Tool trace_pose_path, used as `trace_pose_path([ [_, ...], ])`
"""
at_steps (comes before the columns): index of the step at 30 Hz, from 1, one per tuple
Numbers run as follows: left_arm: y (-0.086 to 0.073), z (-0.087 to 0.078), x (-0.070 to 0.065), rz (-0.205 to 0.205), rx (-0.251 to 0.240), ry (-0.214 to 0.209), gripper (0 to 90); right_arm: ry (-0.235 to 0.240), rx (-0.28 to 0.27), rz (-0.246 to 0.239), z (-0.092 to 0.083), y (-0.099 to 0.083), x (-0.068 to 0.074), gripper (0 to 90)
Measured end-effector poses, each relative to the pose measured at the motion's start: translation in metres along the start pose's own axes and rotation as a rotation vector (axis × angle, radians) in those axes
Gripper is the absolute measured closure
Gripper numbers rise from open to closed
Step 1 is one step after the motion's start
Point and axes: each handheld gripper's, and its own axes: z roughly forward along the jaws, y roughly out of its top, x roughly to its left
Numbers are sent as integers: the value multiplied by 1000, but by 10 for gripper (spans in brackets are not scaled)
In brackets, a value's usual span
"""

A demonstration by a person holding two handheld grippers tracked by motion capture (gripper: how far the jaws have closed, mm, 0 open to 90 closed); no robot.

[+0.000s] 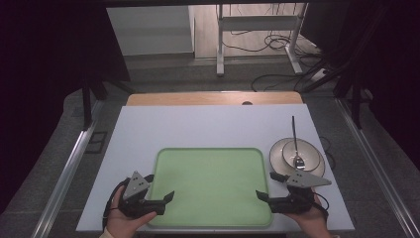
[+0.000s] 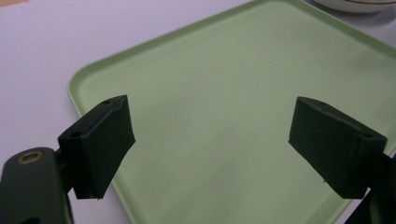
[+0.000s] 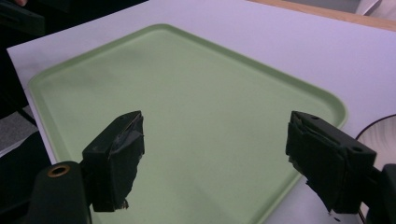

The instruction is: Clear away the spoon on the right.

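1. Green tray (image 1: 210, 184) lies flat at table centre, toward the near edge, bare inside; it sits on the white table (image 1: 198, 126)
2. Left gripper (image 1: 159, 189) held at the tray's 8 o'clock corner, in the person's left hand (image 1: 124, 220); jaws spread wide, pointing toward 3 o'clock over the tray's left rim, nothing between them
3. Left gripper view: both black pads (image 2: 100, 144) hang well apart above the tray floor (image 2: 224, 116), rim curving past at 10 o'clock
4. Right gripper (image 1: 270, 186) held at the tray's 4 o'clock corner, in the right hand (image 1: 314, 220); jaws gaping, aimed toward 9 o'clock, holding nothing
5. Right gripper view: pads (image 3: 119, 158) wide apart over the tray (image 3: 187, 102), table beyond at 12 o'clock
6. Pale bowl (image 1: 296, 154) just beside the tray at its 3 o'clock, standing on a plate (image 1: 277, 153)
7. Spoon (image 1: 295, 141) rests in the bowl, handle reaching out toward 12 o'clock
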Motion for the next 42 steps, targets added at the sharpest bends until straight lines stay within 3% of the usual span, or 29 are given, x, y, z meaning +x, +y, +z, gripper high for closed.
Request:
trace_pose_path([
  [9,-2,-1,6,-14,-1,2,133,13,13,-11,0,1,2,192],
  [18,-5,-8,4,-3,-7,2,134,29,31,-11,4,6,11,204],
  [26,-8,-11,9,-22,-8,17,134,51,60,-4,13,8,7,223],
  [42,-8,-8,5,-21,-3,2,134,83,38,12,3,23,4,257],
])
